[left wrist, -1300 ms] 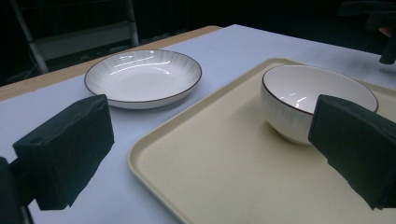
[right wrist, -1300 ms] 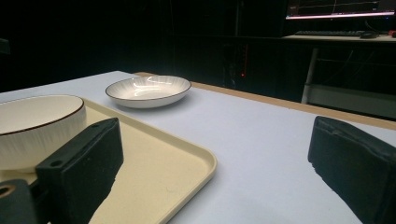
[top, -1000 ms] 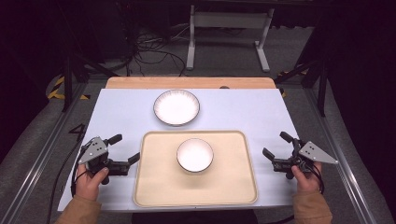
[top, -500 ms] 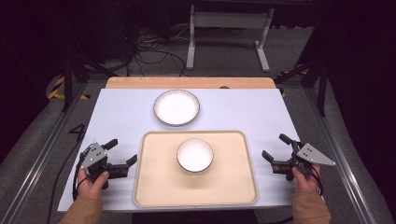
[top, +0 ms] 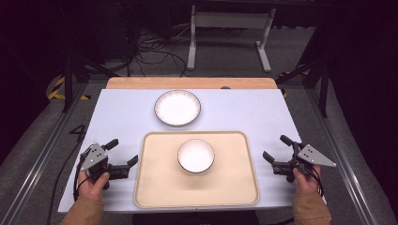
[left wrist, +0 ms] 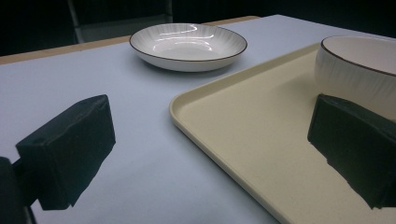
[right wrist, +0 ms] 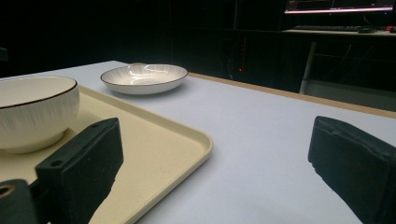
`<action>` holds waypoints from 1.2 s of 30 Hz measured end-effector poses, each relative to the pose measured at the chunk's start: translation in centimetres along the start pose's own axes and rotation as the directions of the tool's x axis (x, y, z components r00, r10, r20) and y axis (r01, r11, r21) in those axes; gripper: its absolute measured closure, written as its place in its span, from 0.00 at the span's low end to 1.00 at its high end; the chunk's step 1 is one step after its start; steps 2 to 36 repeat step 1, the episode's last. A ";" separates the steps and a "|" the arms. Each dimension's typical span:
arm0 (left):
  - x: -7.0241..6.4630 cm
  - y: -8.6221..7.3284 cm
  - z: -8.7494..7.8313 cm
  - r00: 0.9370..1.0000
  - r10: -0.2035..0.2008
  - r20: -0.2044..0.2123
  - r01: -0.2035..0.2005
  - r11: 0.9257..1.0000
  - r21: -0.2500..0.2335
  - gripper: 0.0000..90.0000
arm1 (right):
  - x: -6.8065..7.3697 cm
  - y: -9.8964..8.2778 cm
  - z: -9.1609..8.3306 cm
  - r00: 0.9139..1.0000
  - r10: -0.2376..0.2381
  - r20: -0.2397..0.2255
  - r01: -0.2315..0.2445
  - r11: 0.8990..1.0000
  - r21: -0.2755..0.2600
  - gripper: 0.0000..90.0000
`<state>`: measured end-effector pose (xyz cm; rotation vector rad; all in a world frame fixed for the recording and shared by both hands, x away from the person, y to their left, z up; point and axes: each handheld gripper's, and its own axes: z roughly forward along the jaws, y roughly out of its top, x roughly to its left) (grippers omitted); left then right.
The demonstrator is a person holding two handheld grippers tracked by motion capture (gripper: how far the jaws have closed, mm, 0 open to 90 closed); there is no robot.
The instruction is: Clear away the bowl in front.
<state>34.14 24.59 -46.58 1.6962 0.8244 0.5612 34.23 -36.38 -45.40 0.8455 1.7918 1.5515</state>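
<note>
Cream tray [top: 155,187] sits at the near middle of the pale blue bench [top: 117,117], with a white bowl [top: 196,155] standing upright on it, a bit past the tray's centre toward 12 o'clock. A white ribbed plate [top: 178,108] with a dark rim rests on the bench beyond the tray at 12 o'clock, just left of the bowl's line, apart from the tray. Left tongs [top: 123,155] are at 9 o'clock of the tray, held in the person's left hand [top: 92,182], jaws spread wide and holding nothing — the nearer jaw tip is just beside the tray's left rim, and whether it touches I cannot tell. From the left gripper view one jaw hangs over bare bench and the other over the tray edge, the bowl close behind it. Right tongs [top: 275,149] are at 3 o'clock of the tray, in the right hand [top: 304,180], jaws also wide apart and empty — near the tray's right rim but clear of it. In the right gripper view one jaw sits in front of the tray corner, the other over bare bench. Both tongs point inward toward the tray. Bowl and plate look empty.
</note>
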 end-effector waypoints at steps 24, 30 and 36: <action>0.0 0.0 0.0 1.000 0.000 0.000 0.000 1.000 0.000 0.01 | 0.0 0.0 0.0 1.000 0.000 0.000 0.000 1.000 -0.001 0.04; 0.0 0.0 0.0 1.000 0.000 0.000 0.000 1.000 0.000 0.01 | 0.0 0.0 0.0 1.000 0.000 0.000 0.000 1.000 -0.001 0.04; 0.0 0.0 0.0 1.000 0.000 0.000 0.000 1.000 0.000 0.01 | 0.0 0.0 0.0 1.000 0.000 0.000 0.000 1.000 -0.001 0.04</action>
